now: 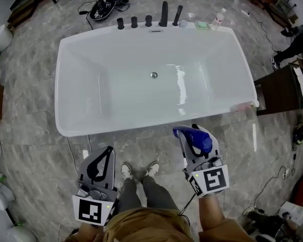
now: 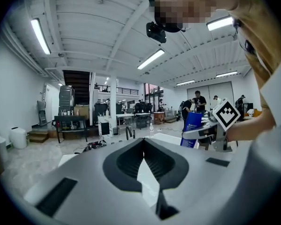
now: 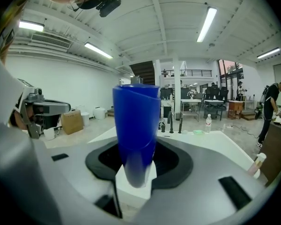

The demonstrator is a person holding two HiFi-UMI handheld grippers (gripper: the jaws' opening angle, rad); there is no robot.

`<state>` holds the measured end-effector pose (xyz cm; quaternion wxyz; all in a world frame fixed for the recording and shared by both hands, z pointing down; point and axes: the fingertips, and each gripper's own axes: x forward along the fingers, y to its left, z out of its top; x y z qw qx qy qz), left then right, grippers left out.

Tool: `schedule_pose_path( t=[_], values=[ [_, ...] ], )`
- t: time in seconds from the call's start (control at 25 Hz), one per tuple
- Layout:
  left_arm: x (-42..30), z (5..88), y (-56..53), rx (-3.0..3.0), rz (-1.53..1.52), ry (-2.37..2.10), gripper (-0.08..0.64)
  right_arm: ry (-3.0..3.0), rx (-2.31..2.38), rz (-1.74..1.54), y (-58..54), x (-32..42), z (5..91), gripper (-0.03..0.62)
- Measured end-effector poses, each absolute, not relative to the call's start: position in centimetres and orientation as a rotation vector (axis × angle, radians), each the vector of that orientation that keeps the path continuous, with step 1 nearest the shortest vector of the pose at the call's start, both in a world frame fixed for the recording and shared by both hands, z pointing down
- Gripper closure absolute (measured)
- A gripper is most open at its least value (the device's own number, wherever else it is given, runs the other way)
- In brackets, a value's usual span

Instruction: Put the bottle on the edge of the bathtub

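Blue bottle (image 1: 199,141) sits clamped in the right tool (image 1: 193,134), just short of the near rim of the bathtub (image 1: 141,128). Further back, the left tool (image 1: 108,153) is closed and empty. Step judged: transport. The next move calls for standing the bottle on that rim.

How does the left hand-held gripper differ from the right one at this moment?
The grey left hand-held gripper has its jaws together, empty; the grey right hand-held gripper grips a blue plastic bottle. The left is farther from the white bathtub's near rim than the right. Both bear marker cubes.
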<state>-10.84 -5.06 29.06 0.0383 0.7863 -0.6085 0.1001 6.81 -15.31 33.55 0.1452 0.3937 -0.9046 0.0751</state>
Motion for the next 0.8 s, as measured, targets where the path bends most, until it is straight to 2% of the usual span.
schedule_pose_path(
  t=[0.8],
  values=[
    [-12.8, 39.1, -8.1, 2.375, 0.354, -1.778, 0.554, -2.533, 1.159, 0.213, -19.8, 3.2, 46.6, 0.431]
  ],
)
